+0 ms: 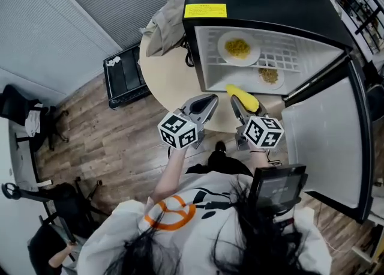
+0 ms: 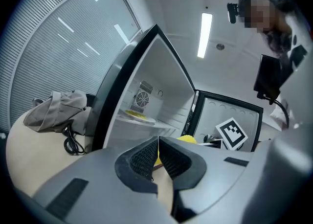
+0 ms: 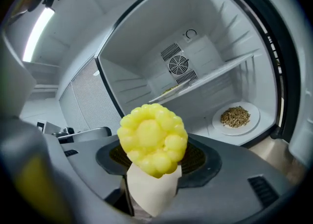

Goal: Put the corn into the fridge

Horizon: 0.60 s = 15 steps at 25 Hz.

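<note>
A yellow corn cob (image 1: 242, 96) sits between the jaws of my right gripper (image 1: 238, 104), which is shut on it just in front of the open black fridge (image 1: 264, 3). In the right gripper view the corn's end (image 3: 152, 139) faces the camera, with the white fridge interior behind it. My left gripper (image 1: 208, 103) hovers beside it on the left, shut with nothing in it; its pads (image 2: 146, 157) meet in the left gripper view. There the corn (image 2: 186, 140) shows behind the jaws.
Inside the fridge, a plate of yellow food (image 1: 239, 48) rests on the wire shelf and a plate of brown grains (image 3: 237, 117) on the floor. The fridge door (image 1: 327, 142) stands open at the right. A grey bag (image 1: 165, 21) and cable (image 2: 72, 142) lie on the round table (image 1: 168, 81).
</note>
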### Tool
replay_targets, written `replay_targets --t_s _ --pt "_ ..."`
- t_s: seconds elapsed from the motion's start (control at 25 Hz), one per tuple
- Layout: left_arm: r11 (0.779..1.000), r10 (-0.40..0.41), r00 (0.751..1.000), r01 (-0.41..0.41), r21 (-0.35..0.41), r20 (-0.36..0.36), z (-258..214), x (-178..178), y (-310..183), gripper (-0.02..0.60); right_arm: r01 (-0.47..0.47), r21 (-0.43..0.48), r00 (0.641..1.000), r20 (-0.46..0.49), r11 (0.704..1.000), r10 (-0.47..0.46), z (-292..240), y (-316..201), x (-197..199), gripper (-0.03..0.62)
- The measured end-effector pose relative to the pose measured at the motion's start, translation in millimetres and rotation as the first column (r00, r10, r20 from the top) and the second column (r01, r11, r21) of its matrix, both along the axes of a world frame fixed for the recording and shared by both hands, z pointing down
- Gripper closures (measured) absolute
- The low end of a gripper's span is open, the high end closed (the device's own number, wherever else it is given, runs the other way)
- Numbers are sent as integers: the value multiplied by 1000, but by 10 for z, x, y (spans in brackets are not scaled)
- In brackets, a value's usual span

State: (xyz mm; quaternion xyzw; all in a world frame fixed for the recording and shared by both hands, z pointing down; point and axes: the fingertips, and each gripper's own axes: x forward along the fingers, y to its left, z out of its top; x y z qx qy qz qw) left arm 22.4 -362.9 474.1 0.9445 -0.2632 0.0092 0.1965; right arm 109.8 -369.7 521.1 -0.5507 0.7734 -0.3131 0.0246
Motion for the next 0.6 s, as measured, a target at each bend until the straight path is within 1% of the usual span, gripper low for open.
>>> replay_targets --t_s 0.2,0.36,0.48,0.6 --pt "999 -25 999 26 -28 27 128 66 -181 571 32 -33 999 -42 999 -33 279 -351 76 344" --pt "999 -33 998 35 -40 50 189 94 -270 571 52 -40 991 -123 998 -57 475 -612 99 344" --pt "998 -39 997 42 -48 61 211 97 -312 571 85 -45 975 -204 995 -92 610 -782 61 344" --pt "997 -46 997 49 -52 67 208 92 -354 571 139 -31 944 -297 990 -142 675 -910 -16 342"
